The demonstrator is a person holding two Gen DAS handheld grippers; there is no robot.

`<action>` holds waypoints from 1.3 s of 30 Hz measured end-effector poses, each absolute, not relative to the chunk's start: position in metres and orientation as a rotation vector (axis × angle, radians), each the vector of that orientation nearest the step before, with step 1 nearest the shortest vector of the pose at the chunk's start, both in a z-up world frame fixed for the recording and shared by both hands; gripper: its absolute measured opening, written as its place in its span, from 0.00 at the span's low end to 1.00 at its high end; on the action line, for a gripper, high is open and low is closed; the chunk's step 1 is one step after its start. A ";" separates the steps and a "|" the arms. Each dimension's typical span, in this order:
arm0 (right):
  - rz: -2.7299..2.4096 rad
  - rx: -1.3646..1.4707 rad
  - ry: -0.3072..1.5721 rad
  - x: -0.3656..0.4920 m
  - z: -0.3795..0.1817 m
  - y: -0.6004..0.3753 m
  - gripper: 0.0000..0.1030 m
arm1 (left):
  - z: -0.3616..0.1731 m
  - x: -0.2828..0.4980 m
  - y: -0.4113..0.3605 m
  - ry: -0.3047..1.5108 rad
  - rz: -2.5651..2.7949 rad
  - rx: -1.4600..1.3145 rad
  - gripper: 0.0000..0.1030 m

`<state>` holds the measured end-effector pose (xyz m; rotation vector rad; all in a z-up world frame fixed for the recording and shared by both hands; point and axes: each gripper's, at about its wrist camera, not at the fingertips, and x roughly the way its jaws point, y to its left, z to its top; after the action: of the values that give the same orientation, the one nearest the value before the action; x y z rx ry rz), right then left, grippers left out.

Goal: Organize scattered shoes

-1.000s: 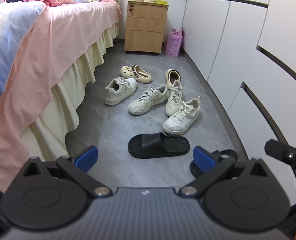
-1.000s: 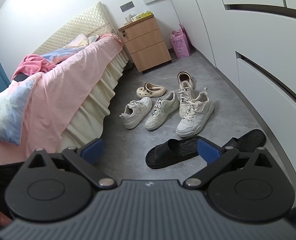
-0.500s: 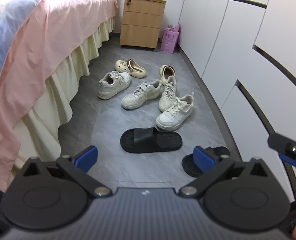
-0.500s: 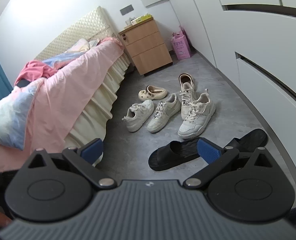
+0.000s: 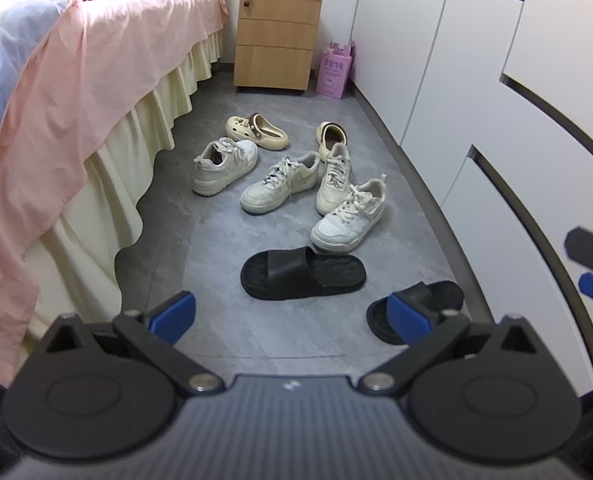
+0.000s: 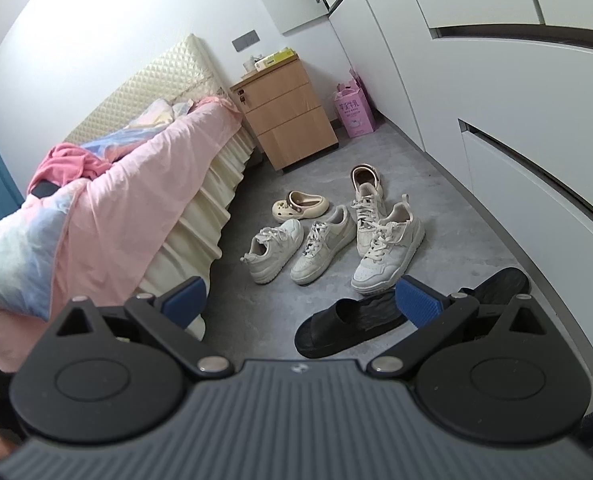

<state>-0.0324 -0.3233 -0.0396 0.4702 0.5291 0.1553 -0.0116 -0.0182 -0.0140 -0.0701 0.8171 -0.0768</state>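
grey bedroom floor (image 5: 168, 240) runs between a pink-covered bed (image 5: 76, 80) and white wardrobes (image 5: 476, 100). four white sneakers (image 5: 280, 186), two cream clogs (image 5: 256, 130) and two black slides (image 5: 302, 272) lie scattered there. left gripper (image 5: 292, 314) and right gripper (image 6: 300, 298) hover above, jaws spread wide, holding nothing.

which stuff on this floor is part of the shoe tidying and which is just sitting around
Part of the job:
- four white sneakers
- two cream clogs
- two black slides

Just lying about:
- pink box
- wooden nightstand
- bed
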 end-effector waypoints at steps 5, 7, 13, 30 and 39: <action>0.126 0.501 0.491 -0.038 -0.035 -0.333 1.00 | -0.020 -0.010 -0.024 0.823 -0.109 -0.054 1.00; 0.113 0.528 0.469 -0.041 -0.033 -0.338 1.00 | -0.022 -0.007 -0.031 0.836 -0.156 -0.019 1.00; 0.104 0.583 0.414 -0.055 -0.029 -0.355 1.00 | -0.018 0.016 -0.061 0.907 -0.230 0.036 1.00; 0.064 0.746 0.415 -0.062 -0.049 -0.399 1.00 | -0.202 0.205 -0.232 1.343 -0.304 -0.273 1.00; 0.033 0.768 0.528 -0.037 -0.073 -0.405 1.00 | -0.348 0.261 -0.284 1.390 -0.146 -0.410 0.96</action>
<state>-0.0375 -0.4049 -0.0731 0.7682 0.5280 0.0328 0.2606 -0.2844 -0.3477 -0.4097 1.3896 -0.1457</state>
